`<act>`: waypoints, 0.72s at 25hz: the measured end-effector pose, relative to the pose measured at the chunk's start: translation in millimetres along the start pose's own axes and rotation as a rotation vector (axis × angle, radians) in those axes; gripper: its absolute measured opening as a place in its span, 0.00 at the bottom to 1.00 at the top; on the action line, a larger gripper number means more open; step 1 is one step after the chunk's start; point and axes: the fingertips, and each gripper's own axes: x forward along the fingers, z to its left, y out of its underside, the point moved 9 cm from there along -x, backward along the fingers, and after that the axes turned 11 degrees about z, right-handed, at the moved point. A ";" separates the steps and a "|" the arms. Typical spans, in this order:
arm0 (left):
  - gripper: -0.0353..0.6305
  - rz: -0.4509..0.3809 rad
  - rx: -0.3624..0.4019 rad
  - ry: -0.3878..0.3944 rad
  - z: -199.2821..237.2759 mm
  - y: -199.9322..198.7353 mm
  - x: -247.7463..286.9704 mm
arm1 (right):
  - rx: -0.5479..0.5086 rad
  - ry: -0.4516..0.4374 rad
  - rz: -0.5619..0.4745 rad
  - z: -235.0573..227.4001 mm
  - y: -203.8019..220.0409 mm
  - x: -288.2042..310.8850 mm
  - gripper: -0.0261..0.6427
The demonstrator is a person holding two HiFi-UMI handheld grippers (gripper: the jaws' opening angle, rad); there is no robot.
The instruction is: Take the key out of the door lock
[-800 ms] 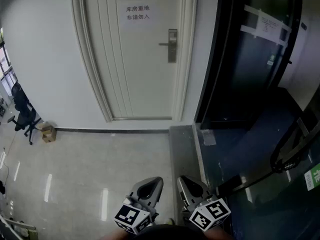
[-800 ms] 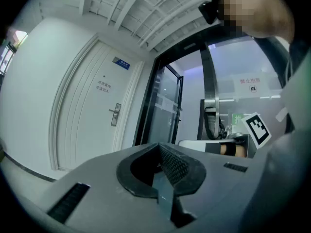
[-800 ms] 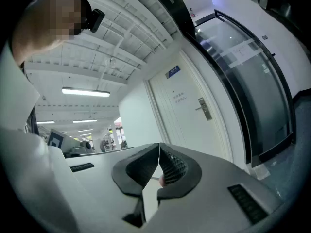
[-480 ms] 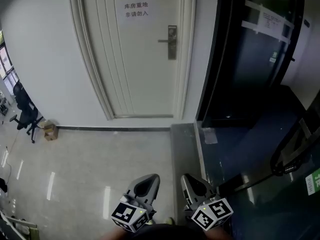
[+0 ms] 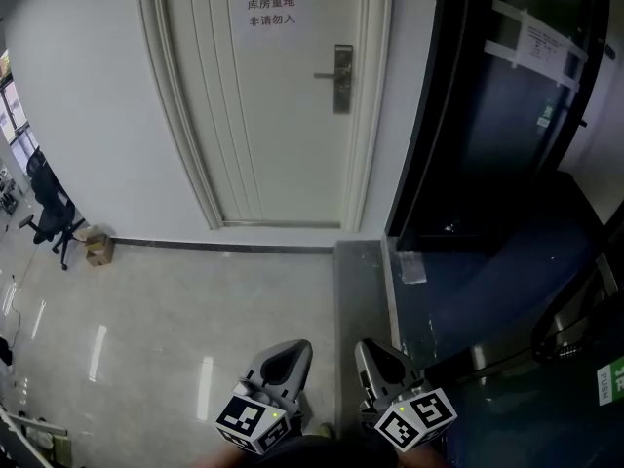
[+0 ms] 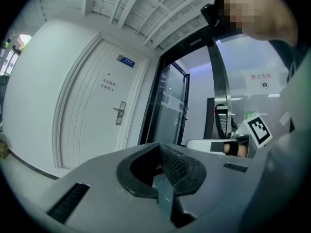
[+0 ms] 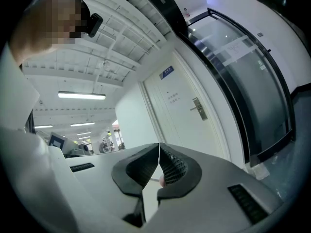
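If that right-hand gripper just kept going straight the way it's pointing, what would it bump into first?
The right gripper would probably meet the white door, near its left frame; nothing shows in between, though depth is unclear.

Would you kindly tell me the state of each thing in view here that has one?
Door: closed.
Door handle: level.
Key: too small to make out in the lock.
Left gripper: shut, empty.
Right gripper: shut, empty.
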 end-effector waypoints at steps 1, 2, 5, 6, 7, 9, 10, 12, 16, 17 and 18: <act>0.06 0.000 0.000 0.002 3.5 -1.8 4.2 | 0.002 0.001 0.003 -3.0 -0.7 4.7 0.06; 0.06 -0.006 -0.004 0.006 7.5 -5.1 9.0 | 0.002 0.003 0.004 -6.3 -2.0 9.9 0.06; 0.06 -0.006 -0.011 0.003 26.9 -13.2 25.7 | 0.000 0.015 0.004 -16.2 -6.8 30.5 0.06; 0.06 -0.008 -0.004 0.008 35.2 -14.3 31.9 | -0.003 0.020 0.003 -19.1 -8.6 38.9 0.06; 0.06 -0.013 0.004 0.018 43.9 -15.6 38.9 | -0.006 0.025 0.002 -22.0 -10.9 48.0 0.06; 0.06 -0.027 0.014 0.035 61.6 -23.0 54.9 | -0.014 0.037 -0.001 -28.8 -18.6 67.8 0.06; 0.06 -0.033 0.015 0.042 70.5 -29.0 63.3 | -0.018 0.044 -0.002 -32.6 -23.8 78.5 0.06; 0.06 -0.037 0.020 0.054 89.6 -41.6 79.2 | -0.022 0.059 -0.006 -40.1 -34.6 101.7 0.06; 0.06 -0.035 0.032 0.074 133.5 -61.8 105.7 | -0.030 0.082 -0.017 -49.8 -53.7 150.7 0.06; 0.06 -0.034 0.036 0.078 144.2 -66.0 112.0 | -0.032 0.087 -0.021 -52.3 -57.8 162.5 0.06; 0.06 -0.036 0.037 0.082 154.5 -69.8 118.2 | -0.034 0.091 -0.023 -55.0 -61.3 174.2 0.06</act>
